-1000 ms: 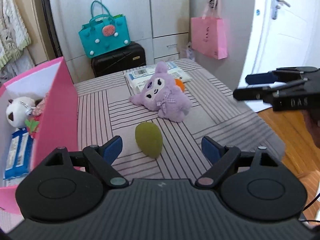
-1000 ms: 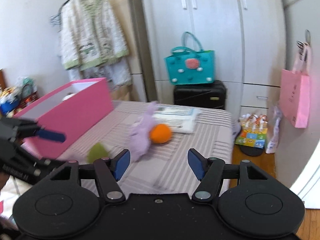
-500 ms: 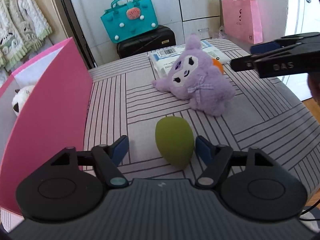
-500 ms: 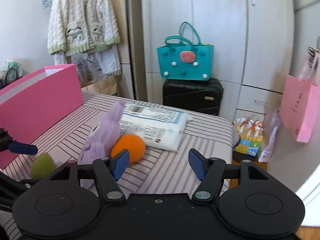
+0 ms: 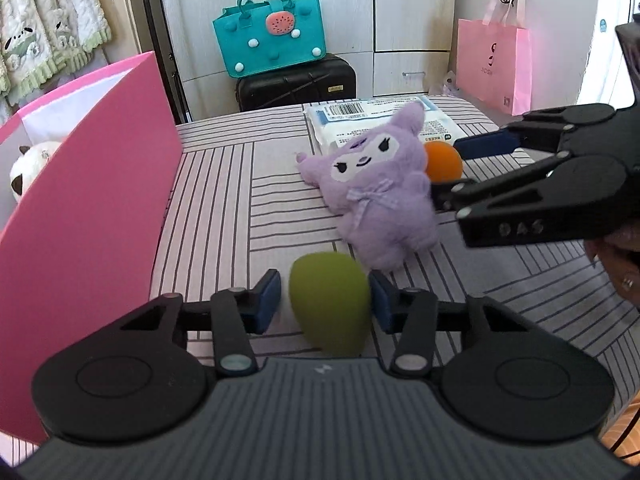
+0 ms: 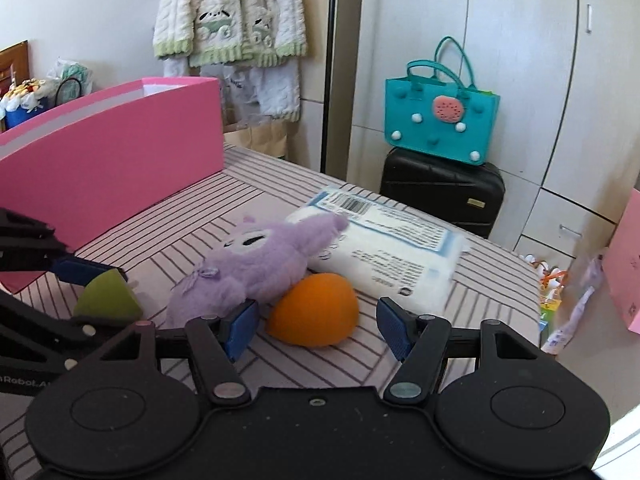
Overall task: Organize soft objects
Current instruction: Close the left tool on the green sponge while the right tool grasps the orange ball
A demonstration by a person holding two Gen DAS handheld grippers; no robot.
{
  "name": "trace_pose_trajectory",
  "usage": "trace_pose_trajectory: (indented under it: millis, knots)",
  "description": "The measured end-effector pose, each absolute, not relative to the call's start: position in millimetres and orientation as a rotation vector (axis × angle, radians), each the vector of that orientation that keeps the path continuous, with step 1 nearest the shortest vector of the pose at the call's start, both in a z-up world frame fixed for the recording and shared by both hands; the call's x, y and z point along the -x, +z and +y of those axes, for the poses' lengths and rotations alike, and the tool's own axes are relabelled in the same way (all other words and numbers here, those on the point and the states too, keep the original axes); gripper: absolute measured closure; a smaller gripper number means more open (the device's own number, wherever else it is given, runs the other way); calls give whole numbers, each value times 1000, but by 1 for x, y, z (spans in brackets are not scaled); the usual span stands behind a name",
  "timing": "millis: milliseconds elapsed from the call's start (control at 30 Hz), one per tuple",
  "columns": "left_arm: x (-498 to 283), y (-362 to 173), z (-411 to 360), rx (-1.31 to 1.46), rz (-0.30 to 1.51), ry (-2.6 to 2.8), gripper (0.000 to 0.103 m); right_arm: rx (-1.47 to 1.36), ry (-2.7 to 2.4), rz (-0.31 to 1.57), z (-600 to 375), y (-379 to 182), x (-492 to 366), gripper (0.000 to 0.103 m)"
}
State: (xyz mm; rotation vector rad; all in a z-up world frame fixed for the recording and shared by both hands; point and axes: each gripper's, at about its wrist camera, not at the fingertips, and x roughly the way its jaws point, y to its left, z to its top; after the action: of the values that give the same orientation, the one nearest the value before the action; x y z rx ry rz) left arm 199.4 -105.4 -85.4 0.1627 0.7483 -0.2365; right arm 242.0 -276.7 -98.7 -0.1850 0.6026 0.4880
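Note:
A green egg-shaped soft toy (image 5: 328,300) lies on the striped table (image 5: 224,208), between the pads of my left gripper (image 5: 324,300). Its jaws are closing: the right pad touches the toy, the left pad stands a sliver off. My right gripper (image 6: 316,328) is open and straddles an orange soft ball (image 6: 312,314) without touching it. The ball leans on a purple plush (image 5: 380,184) lying in front of a white wipes pack (image 6: 392,248). At the left stands a pink box (image 5: 92,184) with a white plush (image 5: 32,160) inside.
Behind the table a teal bag (image 5: 276,36) sits on a black suitcase (image 5: 296,80). A pink paper bag (image 5: 494,64) hangs on the right wall. The pink box's wall (image 6: 112,152) borders the table's left side. The table's rounded edge drops off at the right.
My left gripper has come forward and down over the green toy and its jaws have narrowed around it. My right gripper has swung in to straddle the orange ball.

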Motion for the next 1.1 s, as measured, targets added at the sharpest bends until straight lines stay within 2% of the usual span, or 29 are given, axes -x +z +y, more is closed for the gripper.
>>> trace_pose_trajectory:
  millis: [33,100,133,367,433,500,767,1100]
  knots:
    - [-201,-85,-105,-160,748,-234,62,194,481,598,-275,-99,-242,34]
    - [-203,-86,-101,-138,750,-232,63,204,469,602,-273,-100,-243,44]
    - [-203,-86,-100,-126,751,-232,63,197,457,604,-273,-101,-243,46]
    - [-197,-85,-99,-136,766,-208,59,112,416,606,-282,-104,-237,46]
    - [-196,-86,-98,-128,766,-208,59,99,404,603,-282,-104,-234,48]
    - [-196,-85,-96,-115,770,-208,65,70,387,602,-285,-103,-232,49]
    - [-198,-81,-98,-163,786,-232,67,-80,337,668,-302,-96,-219,49]
    - [-196,-72,-85,-112,888,-357,67,-186,299,735,-306,-89,-197,49]
